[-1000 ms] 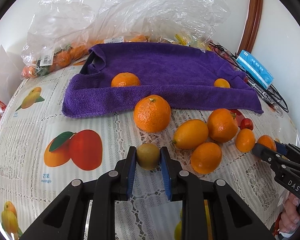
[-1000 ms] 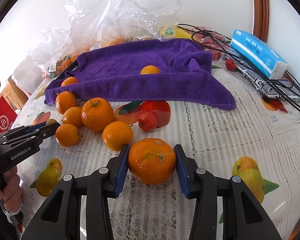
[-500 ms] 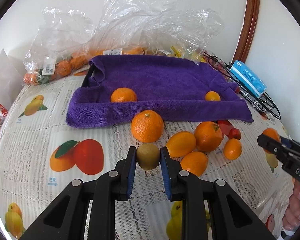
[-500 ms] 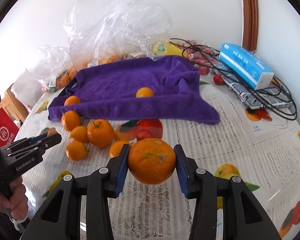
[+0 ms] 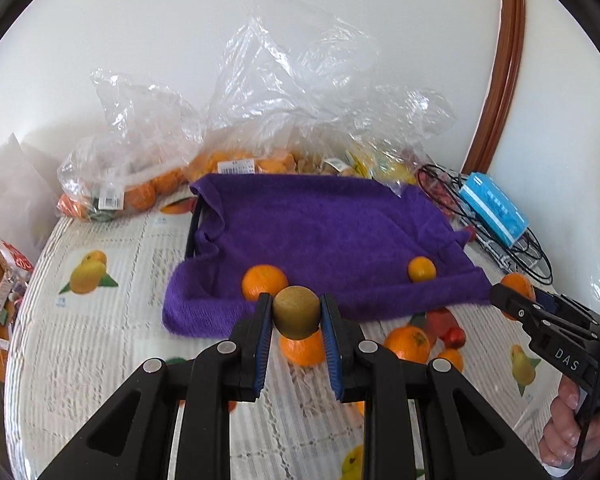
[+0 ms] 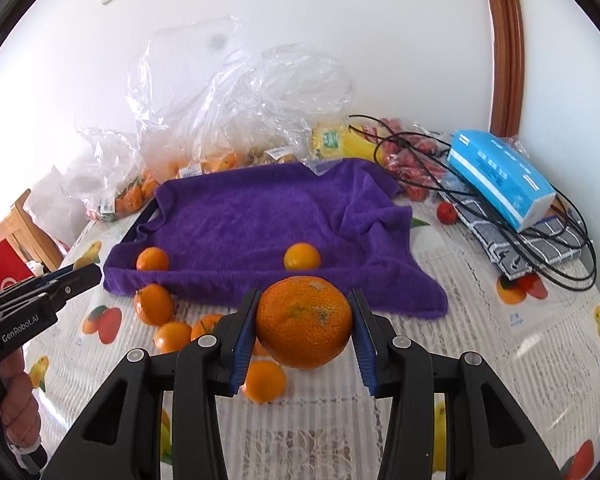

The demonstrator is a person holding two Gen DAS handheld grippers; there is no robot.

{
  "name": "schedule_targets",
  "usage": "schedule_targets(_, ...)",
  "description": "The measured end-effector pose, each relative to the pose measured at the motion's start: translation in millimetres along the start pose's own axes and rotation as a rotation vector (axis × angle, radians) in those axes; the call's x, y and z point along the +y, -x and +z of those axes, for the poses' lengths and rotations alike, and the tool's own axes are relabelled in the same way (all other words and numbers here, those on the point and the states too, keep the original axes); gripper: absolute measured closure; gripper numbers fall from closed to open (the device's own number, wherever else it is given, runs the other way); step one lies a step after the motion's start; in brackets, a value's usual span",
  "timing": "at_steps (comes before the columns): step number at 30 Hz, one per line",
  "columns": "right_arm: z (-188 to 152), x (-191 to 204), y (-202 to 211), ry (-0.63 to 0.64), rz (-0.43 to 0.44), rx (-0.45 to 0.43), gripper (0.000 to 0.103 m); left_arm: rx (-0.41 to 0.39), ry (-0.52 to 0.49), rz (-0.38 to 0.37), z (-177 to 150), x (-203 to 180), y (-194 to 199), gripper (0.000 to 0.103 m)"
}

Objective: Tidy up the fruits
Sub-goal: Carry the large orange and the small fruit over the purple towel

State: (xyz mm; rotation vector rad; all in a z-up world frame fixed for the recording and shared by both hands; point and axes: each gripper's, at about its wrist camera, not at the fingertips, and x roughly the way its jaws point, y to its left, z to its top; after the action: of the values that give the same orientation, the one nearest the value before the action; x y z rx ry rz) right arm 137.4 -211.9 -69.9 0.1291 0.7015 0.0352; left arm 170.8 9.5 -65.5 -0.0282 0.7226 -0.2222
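The left tongs [image 5: 296, 316] are gripping a small round olive-brown fruit [image 5: 296, 311] tightly between their blue pads, holding it clear above the lace-covered bench [image 5: 100, 344]. The right tongs [image 6: 303, 328] are clamping a large dimpled orange mandarin [image 6: 303, 326] at a moderate spread, likewise clear of the bench. A purple terry towel [image 6: 260, 220] is lying ahead, carrying two small oranges [image 6: 302, 256]. Loose oranges [image 6: 154, 304] are sitting on the bench just before the towel's near edge. Clear plastic bags of fruit [image 5: 140, 184] are resting behind the towel.
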Motion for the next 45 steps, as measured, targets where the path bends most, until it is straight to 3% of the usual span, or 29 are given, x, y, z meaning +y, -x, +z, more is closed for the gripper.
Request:
schedule_targets(10, 32.9, 9.3, -30.8, 0.026, 0.041, -0.041, 0.059, -0.006, 0.052, 0.031, 29.7, 24.2, -18.2, 0.080)
schedule_targets(19, 55.2, 22.0, -50.6, 0.054, 0.085, -0.071, 0.059, -0.007, 0.096, 0.007, 37.5, 28.5, -34.5, 0.080)
schedule_targets(45, 39.6, 4.1, -77.4, 0.039, 0.049, -0.023, 0.059, 0.018, 0.120, -0.010, 13.5, 26.6, -54.5, 0.080)
